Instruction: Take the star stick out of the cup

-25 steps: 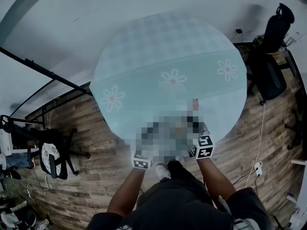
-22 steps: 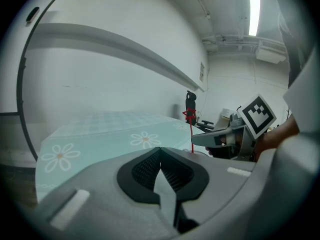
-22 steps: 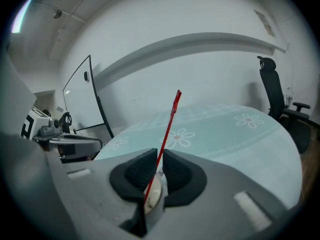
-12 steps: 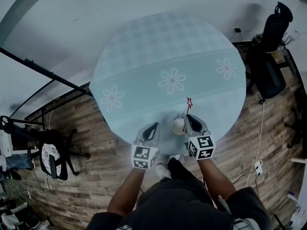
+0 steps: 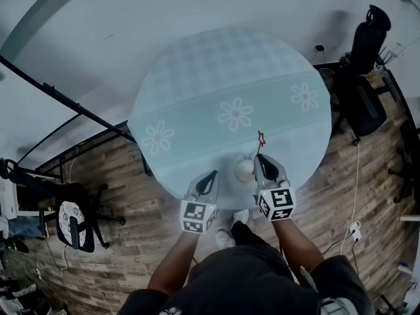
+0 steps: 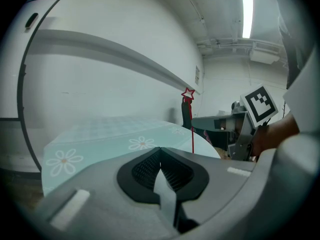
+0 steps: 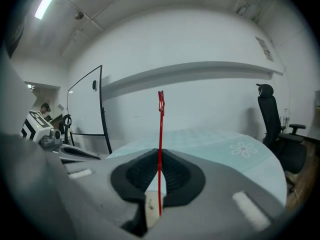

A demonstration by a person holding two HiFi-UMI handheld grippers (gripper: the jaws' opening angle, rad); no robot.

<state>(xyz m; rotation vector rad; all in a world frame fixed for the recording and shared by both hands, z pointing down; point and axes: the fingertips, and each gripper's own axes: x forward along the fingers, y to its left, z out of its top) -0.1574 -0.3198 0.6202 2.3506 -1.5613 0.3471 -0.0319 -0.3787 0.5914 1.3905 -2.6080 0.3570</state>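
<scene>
A thin red star stick (image 5: pixel 260 138) rises from beside a white cup (image 5: pixel 245 170), which stands near the front edge of the round light-blue daisy table (image 5: pixel 230 77). My right gripper (image 5: pixel 260 161) is just right of the cup. In the right gripper view the star stick (image 7: pixel 160 134) runs upright between the pads, and my right gripper (image 7: pixel 160 156) is shut on it. Whether its lower end is inside the cup, I cannot tell. My left gripper (image 5: pixel 210 174) hovers left of the cup, shut and holding nothing (image 6: pixel 160 154). From there the star stick (image 6: pixel 191 119) shows to the right.
The table's front edge lies directly under both grippers. Black office chairs (image 5: pixel 367 51) stand at the right, another chair (image 5: pixel 73 220) at the lower left. A black metal rail (image 5: pixel 65 100) crosses at the left. A cable (image 5: pixel 357 176) trails over the wooden floor.
The grippers, the cup and the stick keep the same places relative to each other. Only the head view has shifted slightly.
</scene>
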